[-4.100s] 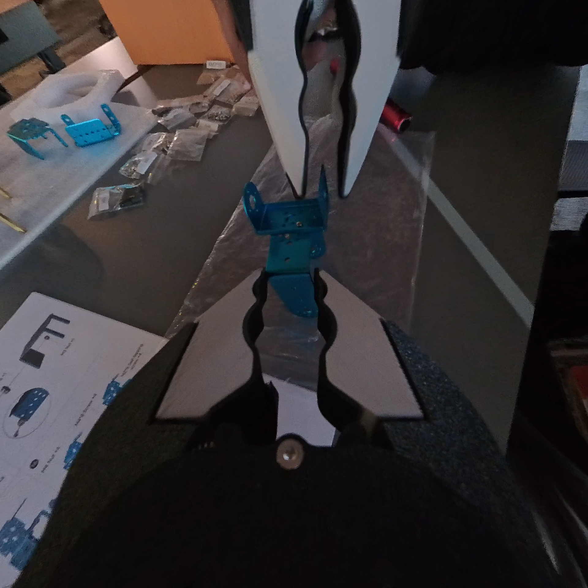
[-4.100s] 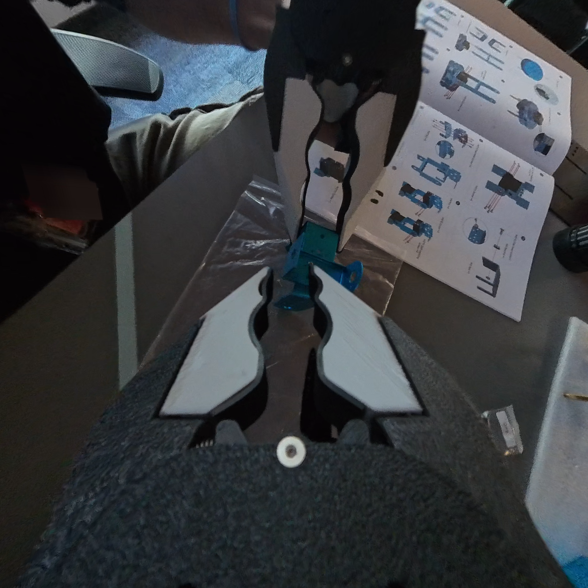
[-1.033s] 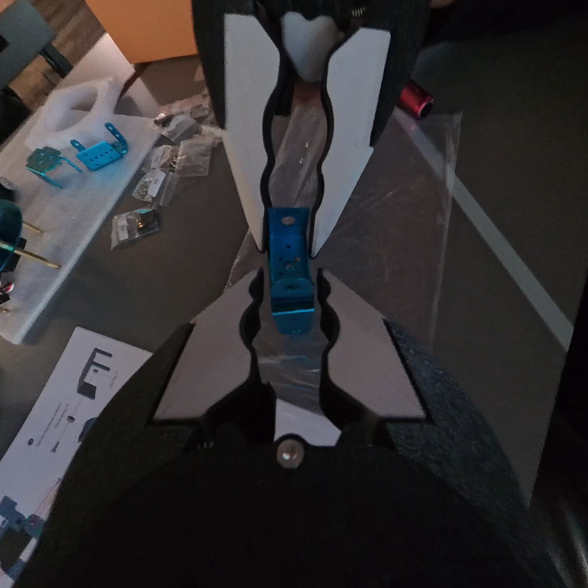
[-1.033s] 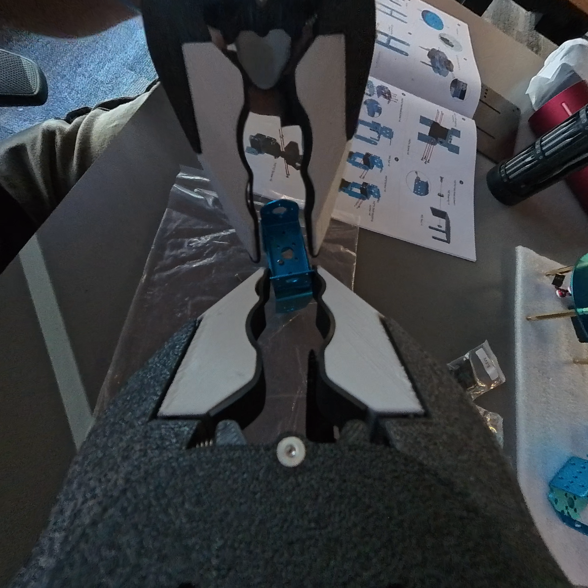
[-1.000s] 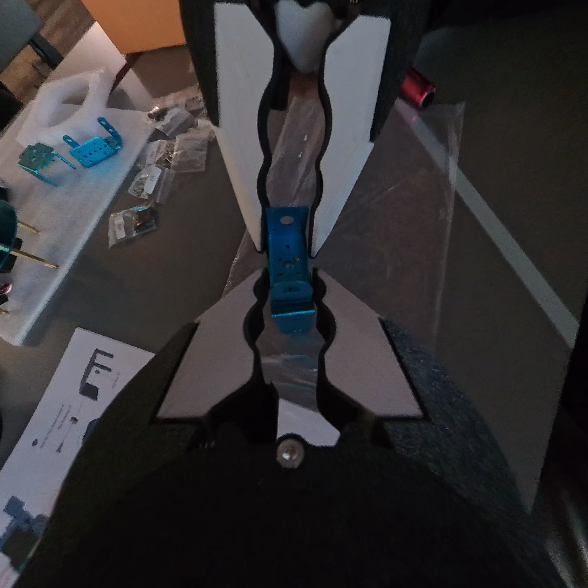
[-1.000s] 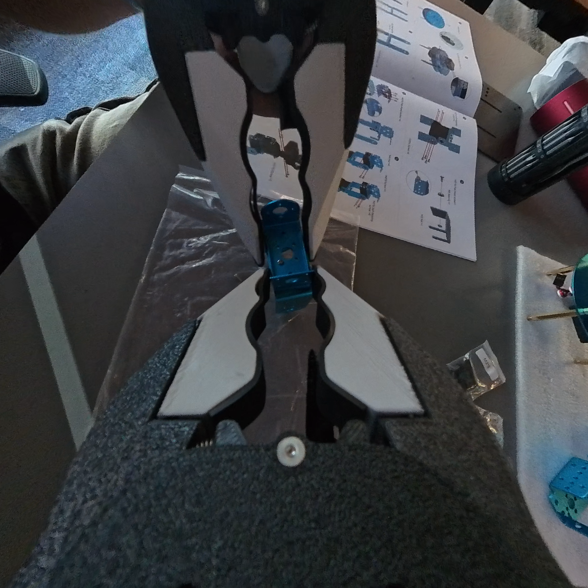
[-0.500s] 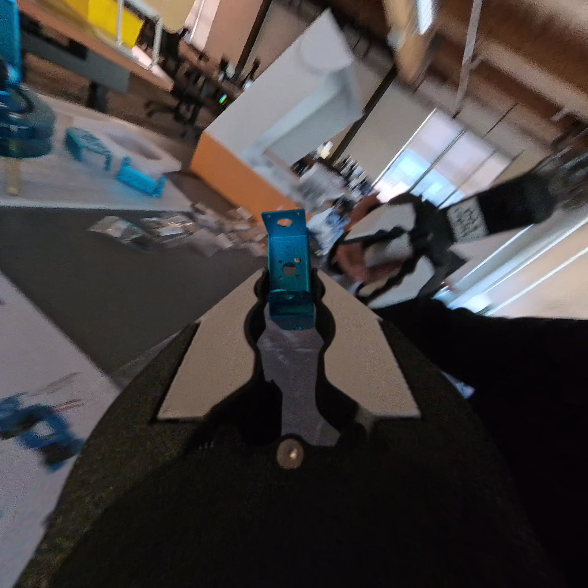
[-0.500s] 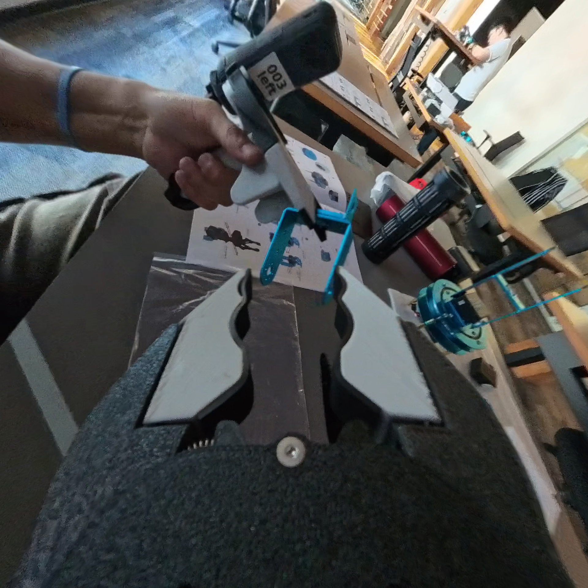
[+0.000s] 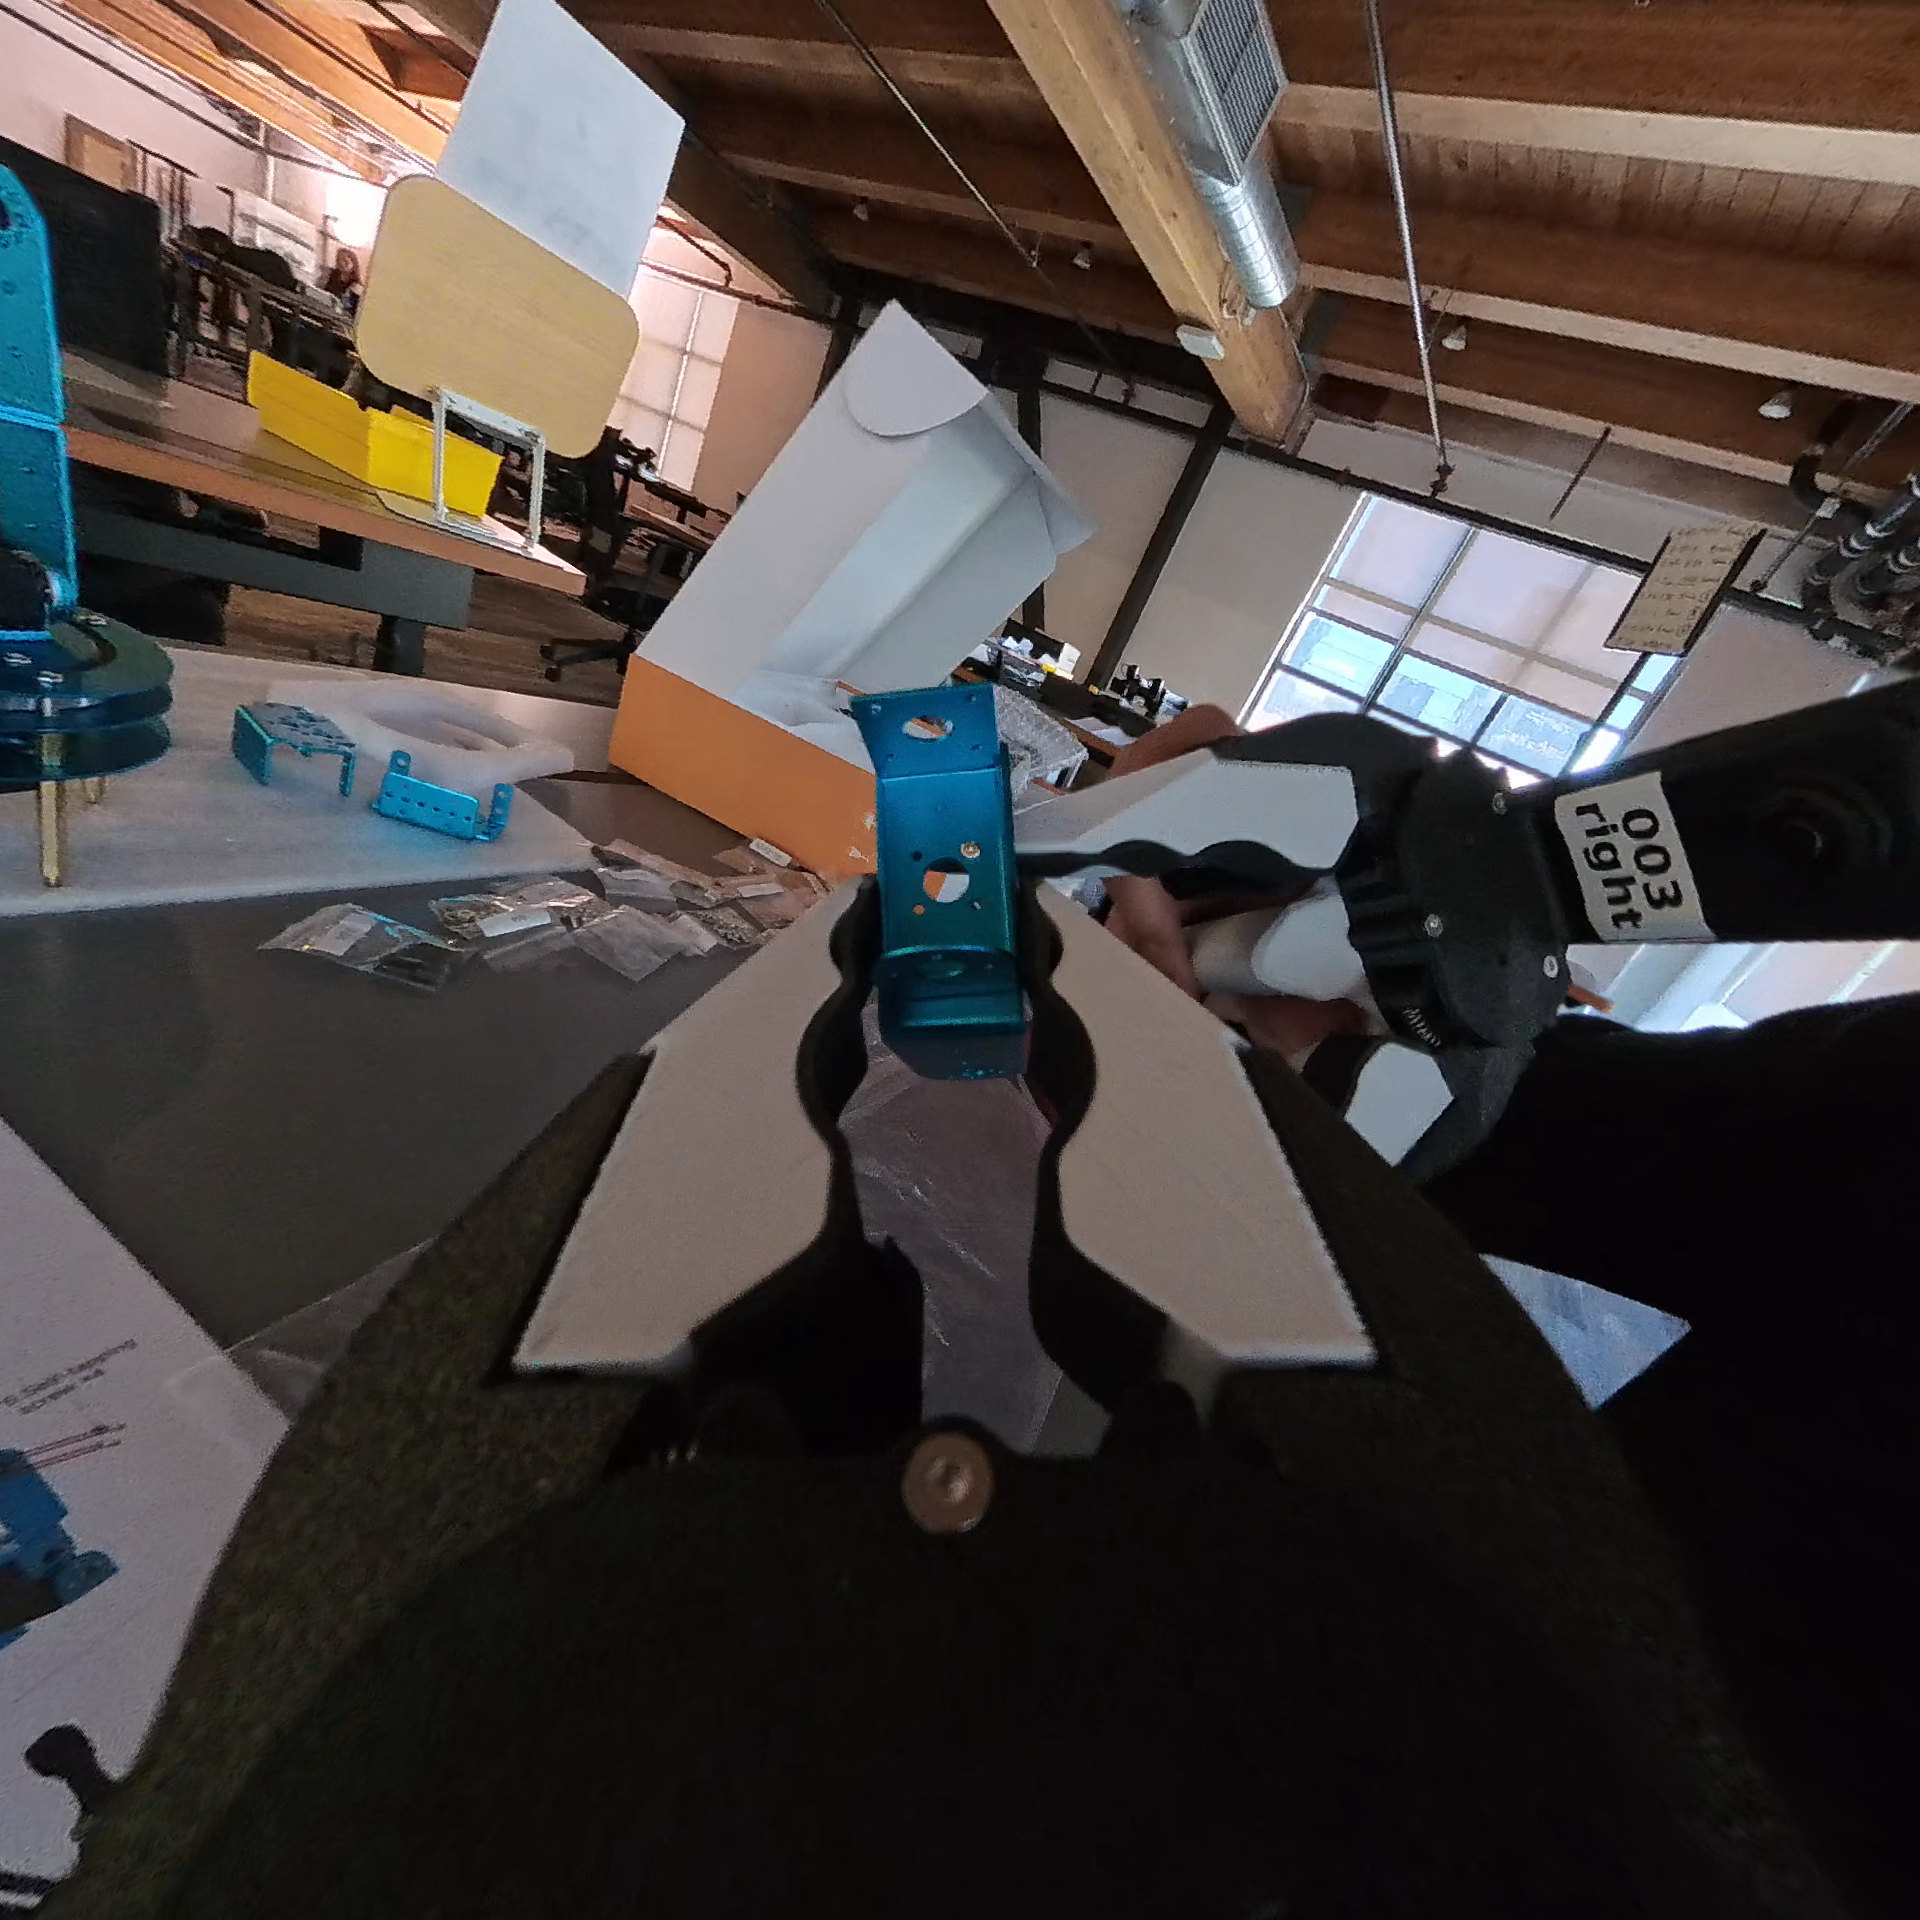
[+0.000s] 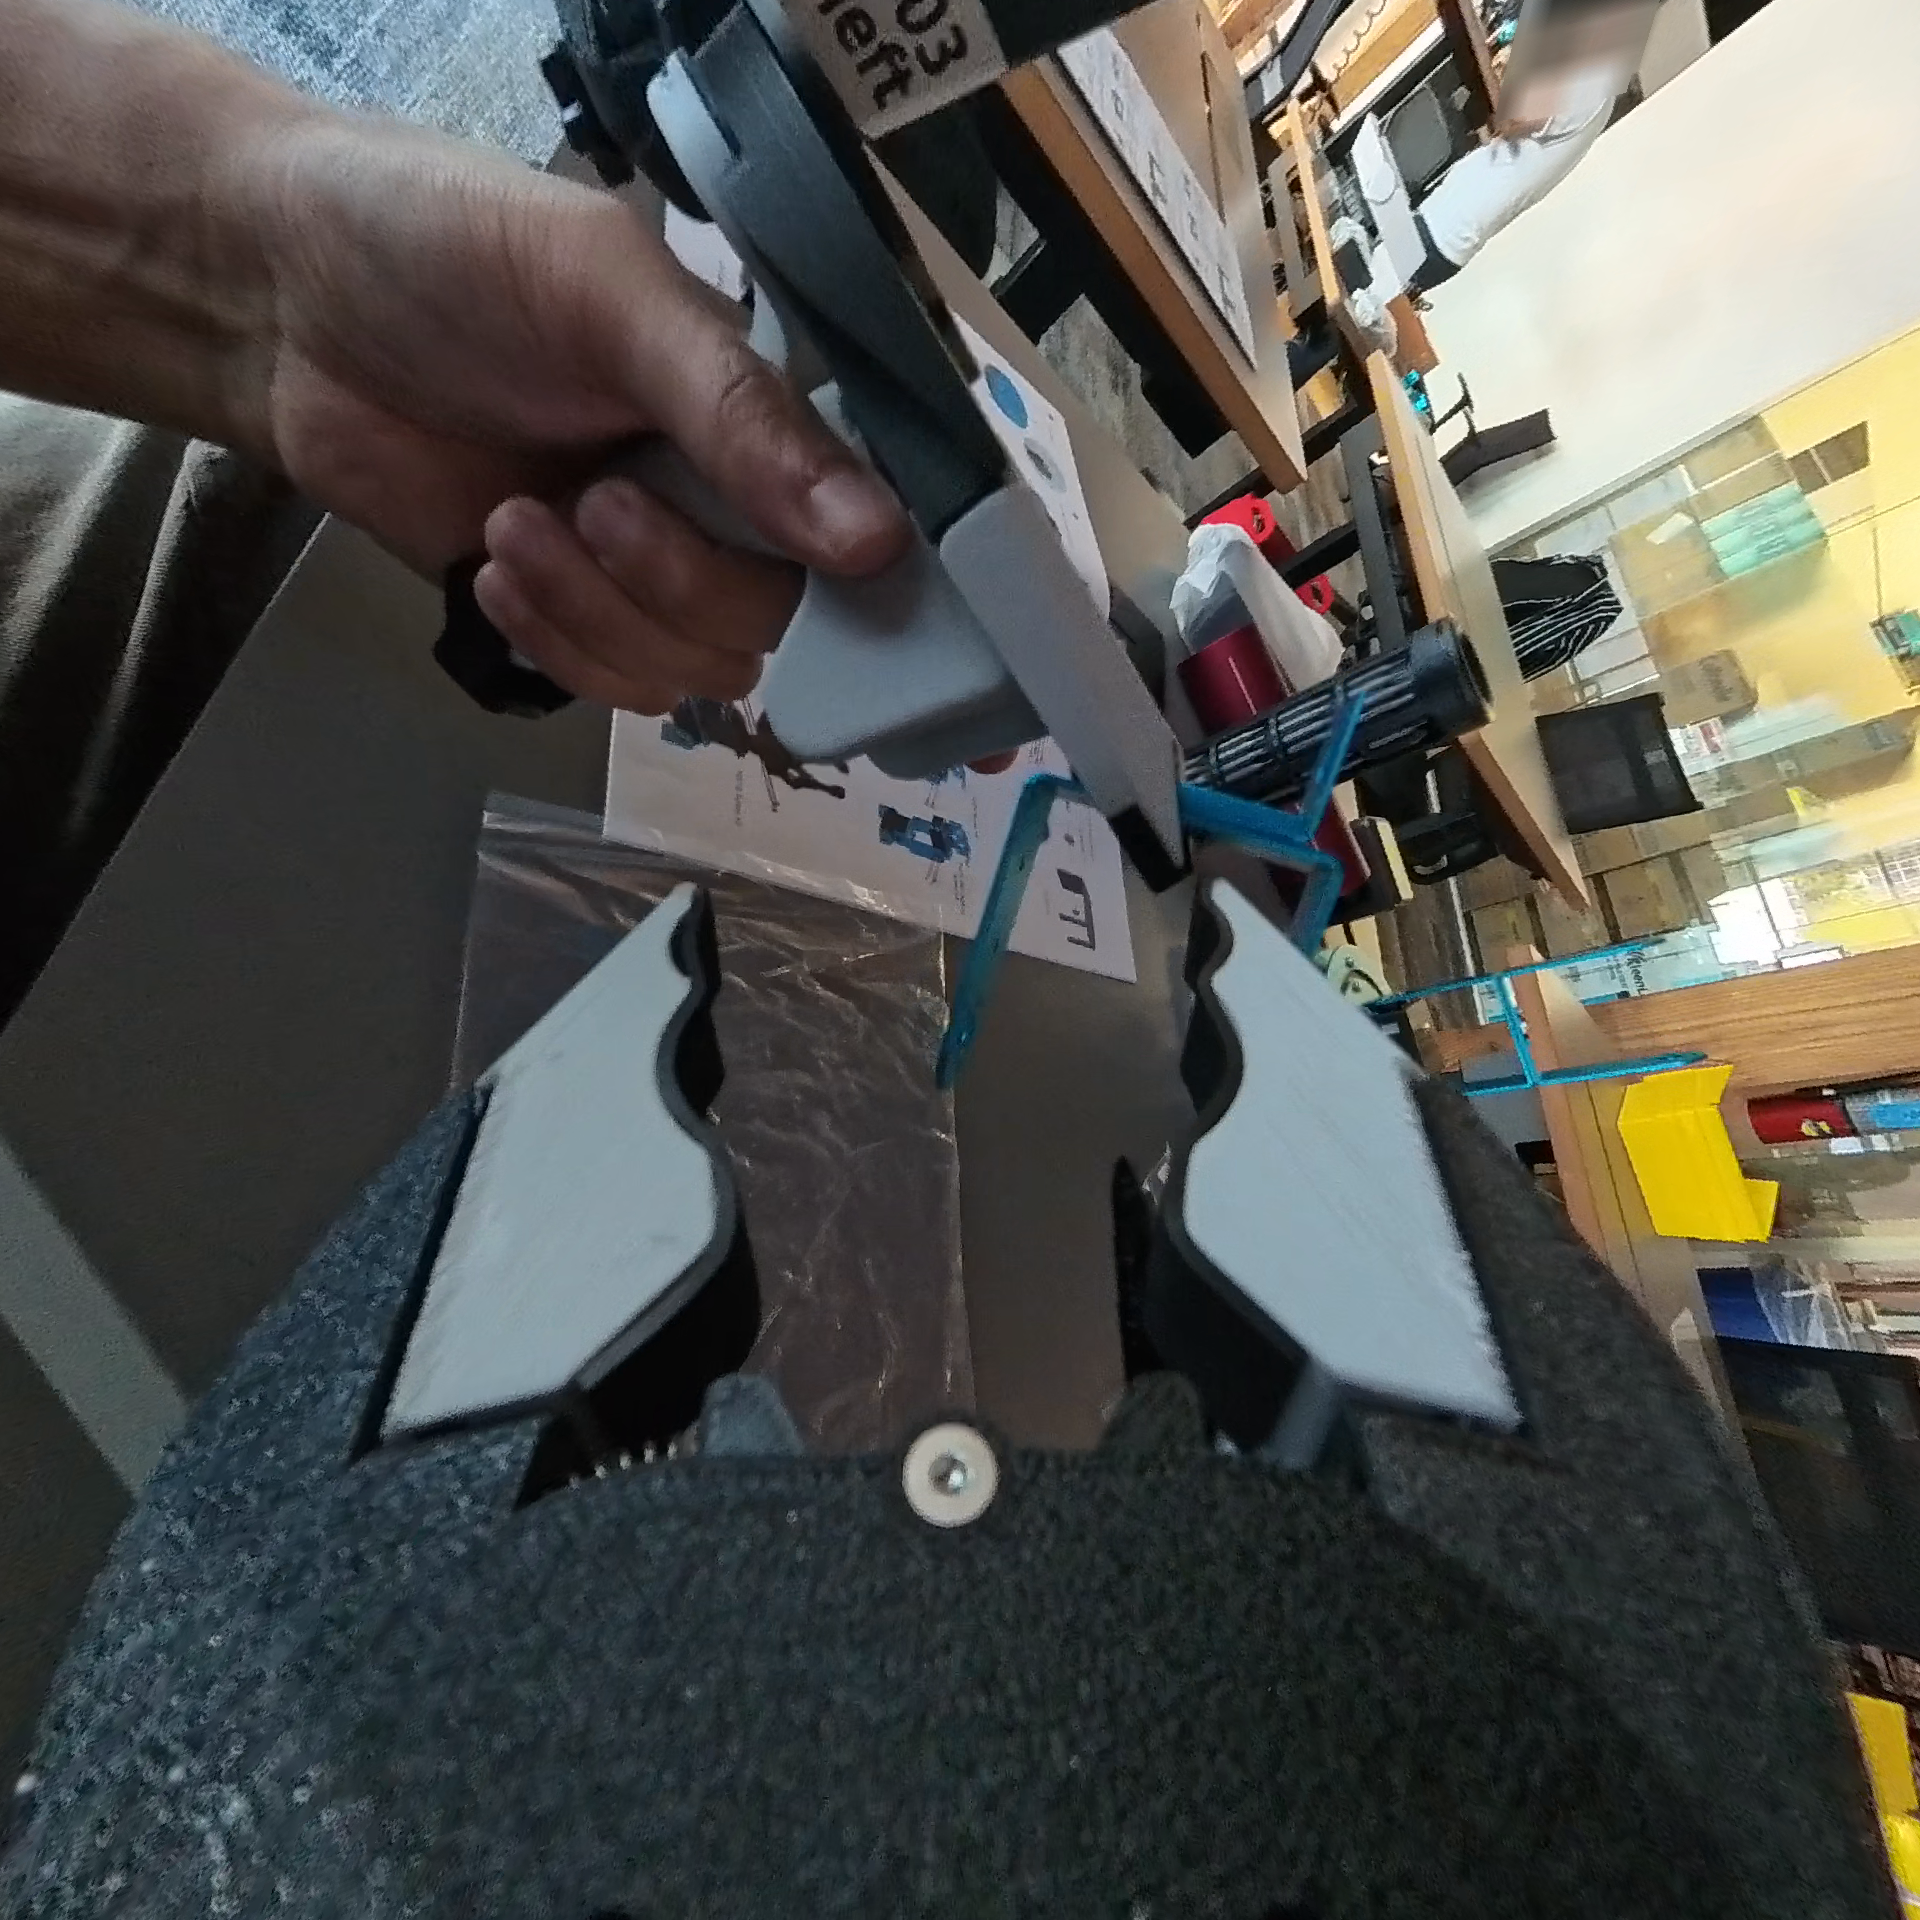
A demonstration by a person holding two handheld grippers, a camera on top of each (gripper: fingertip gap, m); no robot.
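Wooden beams and a silver duct run overhead in a large workshop, with long desks and bright windows behind. Below lies a dark grey table (image 9: 260, 1039).

We see the left gripper (image 9: 945, 888) raised above the table, its two fingers pressed onto a blue metal bracket (image 9: 935, 831) with round holes. The bracket stands upright out of the tips, clear of the table. A bare hand (image 10: 499, 436) squeezes the left gripper's handle.

The right gripper (image 10: 948, 899) has its fingers spread wide and grips nothing. From its own camera, one thin arm of the bracket hangs in the gap between the fingers, nearer the right finger. From the left camera, the right gripper comes in from the side, its tip just beside the bracket's edge. We cannot tell whether they touch.

Under both grippers lies a clear plastic sheet (image 10: 831, 1039), with an open instruction booklet (image 10: 914, 821) beyond it. Small bags of hardware (image 9: 499, 925) are scattered farther off. Two more blue brackets (image 9: 442, 795) rest on white foam (image 9: 156, 831), near an open orange and white box (image 9: 831, 644). A black ribbed cylinder (image 10: 1340, 717) lies beside a red one (image 10: 1236, 665).
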